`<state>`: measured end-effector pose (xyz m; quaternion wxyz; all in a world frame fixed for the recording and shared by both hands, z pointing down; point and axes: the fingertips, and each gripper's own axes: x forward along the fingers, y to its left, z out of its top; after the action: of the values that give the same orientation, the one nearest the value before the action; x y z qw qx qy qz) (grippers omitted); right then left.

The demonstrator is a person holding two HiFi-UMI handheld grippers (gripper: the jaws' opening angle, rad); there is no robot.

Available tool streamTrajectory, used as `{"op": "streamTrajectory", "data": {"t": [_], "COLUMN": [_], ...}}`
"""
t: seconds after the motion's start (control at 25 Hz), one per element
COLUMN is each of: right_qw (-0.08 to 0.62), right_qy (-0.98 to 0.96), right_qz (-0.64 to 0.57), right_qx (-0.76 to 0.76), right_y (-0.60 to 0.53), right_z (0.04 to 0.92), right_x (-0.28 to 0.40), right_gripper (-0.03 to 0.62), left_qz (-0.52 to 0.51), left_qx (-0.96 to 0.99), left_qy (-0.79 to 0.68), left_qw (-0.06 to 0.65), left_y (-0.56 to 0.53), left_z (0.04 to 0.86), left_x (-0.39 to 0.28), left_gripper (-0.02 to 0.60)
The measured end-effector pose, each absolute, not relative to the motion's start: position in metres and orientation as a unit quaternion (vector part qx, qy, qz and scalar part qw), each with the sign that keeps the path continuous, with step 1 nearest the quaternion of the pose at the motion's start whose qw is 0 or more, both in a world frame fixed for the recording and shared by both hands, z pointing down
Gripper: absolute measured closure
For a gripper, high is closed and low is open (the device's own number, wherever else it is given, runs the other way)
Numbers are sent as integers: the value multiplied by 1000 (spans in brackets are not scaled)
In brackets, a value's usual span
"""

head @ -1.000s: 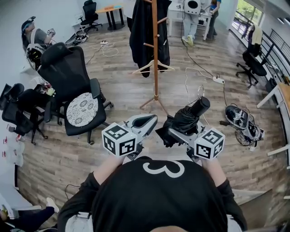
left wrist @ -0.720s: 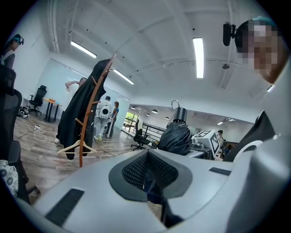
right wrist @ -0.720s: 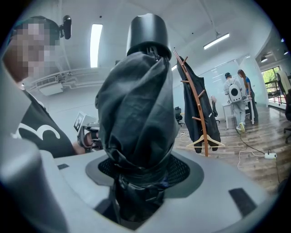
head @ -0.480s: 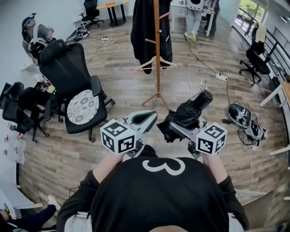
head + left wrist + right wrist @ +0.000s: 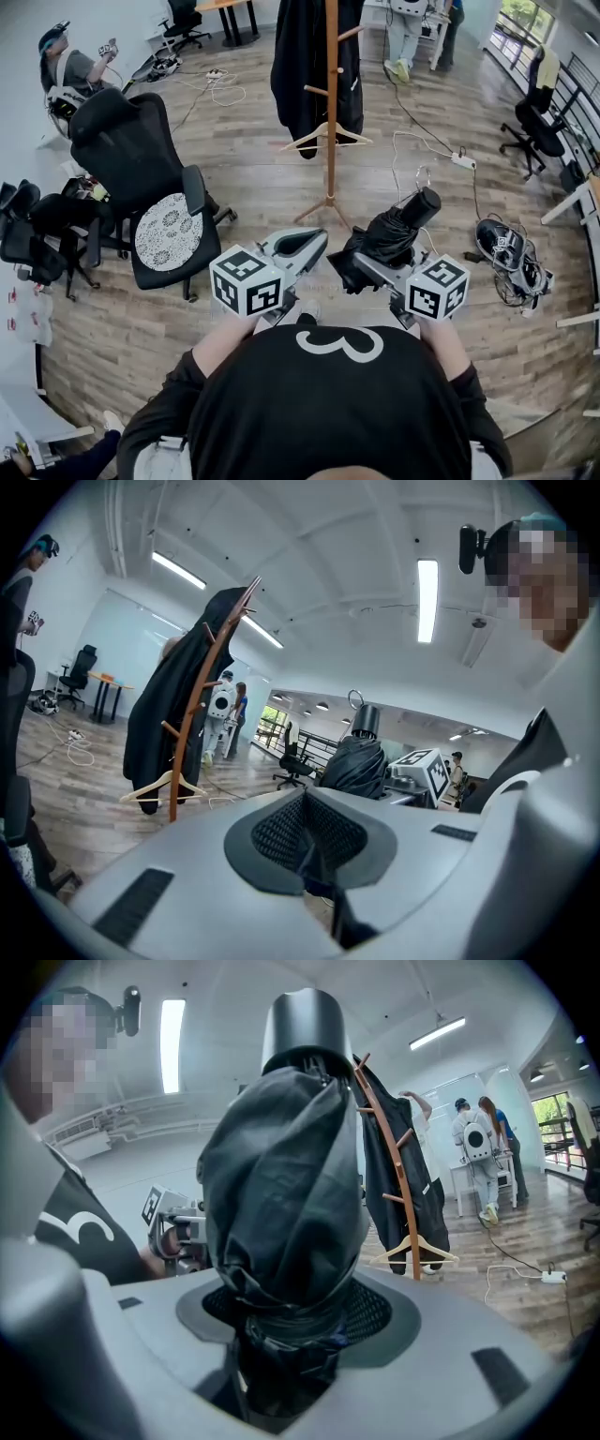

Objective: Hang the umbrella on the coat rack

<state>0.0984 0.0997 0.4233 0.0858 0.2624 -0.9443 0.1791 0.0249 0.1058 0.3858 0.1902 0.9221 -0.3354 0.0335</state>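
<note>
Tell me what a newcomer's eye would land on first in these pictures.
First the folded black umbrella, clamped in the right gripper near the middle of the head view. Next the wooden coat rack straight ahead on the plank floor, with a dark coat and a bare hanger on it. The left gripper is shut on nothing.

Wood-plank floor [image 5: 253, 192], black office chair [image 5: 131, 150], strip lights [image 5: 427, 593] overhead.

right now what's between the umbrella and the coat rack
Only wood floor and a white cable on it separate umbrella and coat rack, in the head view.
</note>
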Motion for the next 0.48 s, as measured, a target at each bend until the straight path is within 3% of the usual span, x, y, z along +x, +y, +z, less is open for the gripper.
{"op": "streamTrajectory", "data": {"t": [0.48], "right_qw": [89], "right_qy": [-934], "right_qz": [196], "right_qx": [284], "right_y": [-23], "right_z": [426], "right_x": [57], "right_gripper": [316], "left_qz": [46], "left_qx": [926], "left_qy": [-317], "left_qw": [200], "left_y": [-20], "left_z": [388], "left_x": [-16], "left_gripper": [566]}}
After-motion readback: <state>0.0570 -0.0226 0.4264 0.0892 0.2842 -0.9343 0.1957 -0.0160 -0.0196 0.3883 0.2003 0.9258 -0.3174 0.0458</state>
